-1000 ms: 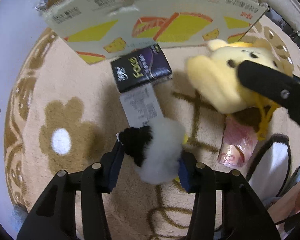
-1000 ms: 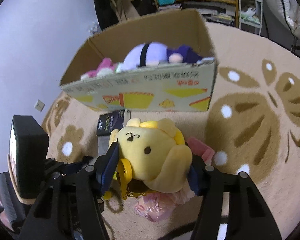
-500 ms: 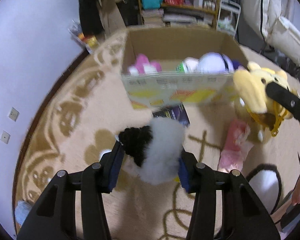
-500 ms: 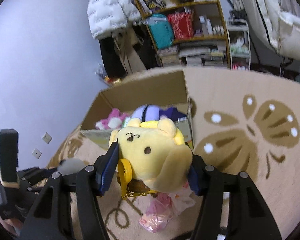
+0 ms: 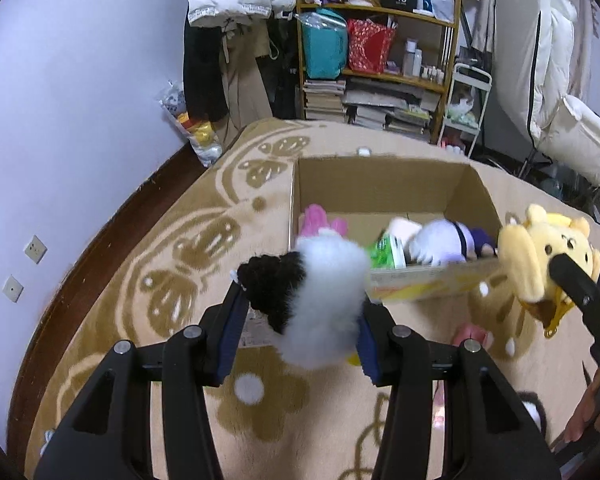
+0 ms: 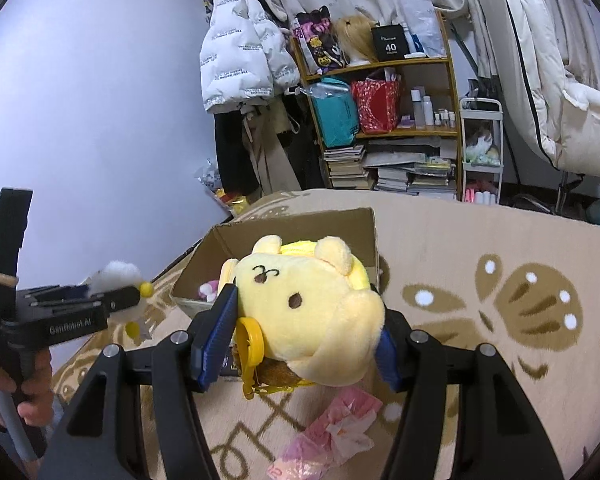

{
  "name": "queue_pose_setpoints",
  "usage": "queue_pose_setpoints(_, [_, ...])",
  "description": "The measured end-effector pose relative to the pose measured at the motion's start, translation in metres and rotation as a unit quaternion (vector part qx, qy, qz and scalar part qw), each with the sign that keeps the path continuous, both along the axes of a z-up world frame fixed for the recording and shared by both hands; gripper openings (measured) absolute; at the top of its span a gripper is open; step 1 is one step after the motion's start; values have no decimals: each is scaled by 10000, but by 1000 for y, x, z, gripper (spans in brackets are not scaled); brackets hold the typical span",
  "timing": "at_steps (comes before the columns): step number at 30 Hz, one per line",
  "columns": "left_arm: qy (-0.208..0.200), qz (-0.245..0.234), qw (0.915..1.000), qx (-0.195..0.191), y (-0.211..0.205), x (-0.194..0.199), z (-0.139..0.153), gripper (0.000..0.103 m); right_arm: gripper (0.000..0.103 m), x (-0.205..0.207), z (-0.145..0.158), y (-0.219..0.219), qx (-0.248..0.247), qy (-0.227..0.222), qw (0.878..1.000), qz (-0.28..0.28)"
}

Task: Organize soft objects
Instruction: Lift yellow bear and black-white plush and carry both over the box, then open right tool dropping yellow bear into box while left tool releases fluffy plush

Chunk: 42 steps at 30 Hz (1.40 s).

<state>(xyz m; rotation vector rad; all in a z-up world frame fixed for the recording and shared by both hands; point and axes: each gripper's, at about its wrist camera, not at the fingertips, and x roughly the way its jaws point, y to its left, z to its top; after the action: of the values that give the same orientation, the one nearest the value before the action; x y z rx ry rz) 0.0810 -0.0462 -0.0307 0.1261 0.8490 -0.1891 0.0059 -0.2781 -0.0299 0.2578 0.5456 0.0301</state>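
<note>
My left gripper (image 5: 300, 324) is shut on a black-and-white fluffy plush (image 5: 320, 296) and holds it in the air, in front of an open cardboard box (image 5: 384, 184). The box holds a pink plush (image 5: 320, 222), a green pack (image 5: 388, 252) and a white-and-purple plush (image 5: 444, 240). My right gripper (image 6: 300, 340) is shut on a yellow bear plush (image 6: 312, 312), also raised near the box (image 6: 292, 228). The bear also shows at the right of the left wrist view (image 5: 540, 256). The left gripper shows at the left of the right wrist view (image 6: 112, 300).
A beige rug with brown flowers and butterflies (image 5: 180, 248) covers the floor. A pink wrapped pack (image 6: 332, 436) lies on the rug below the bear. A shelf with books and bags (image 5: 380, 60), hanging coats (image 5: 228, 40) and a white cart (image 6: 480, 148) stand behind the box.
Both grippers have risen with their plushes and tilted up, so the box's inside and the room behind it have come into view. The dark tissue pack has dropped out of sight.
</note>
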Motion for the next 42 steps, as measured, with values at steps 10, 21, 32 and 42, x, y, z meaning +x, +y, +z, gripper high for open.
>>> queue_pose_setpoints(10, [-360,-119,9992,101,-14,38,6,48,65,34,-1,-15,81,-226,9997,4])
queue_pose_setpoints(21, [-435,-312,9976,443,-32,75,-8,48,65,73,-19,-26,153,-167,9997,103])
queue_pose_setpoints(32, [-190,-311,9988,329,-39,96,-32,49,67,89,-37,-27,331,-127,9990,280])
queue_pose_setpoints(42, [-134,-390,9984,381,-47,98,-39,56,73,93,-42,-21,368,-106,9984,409])
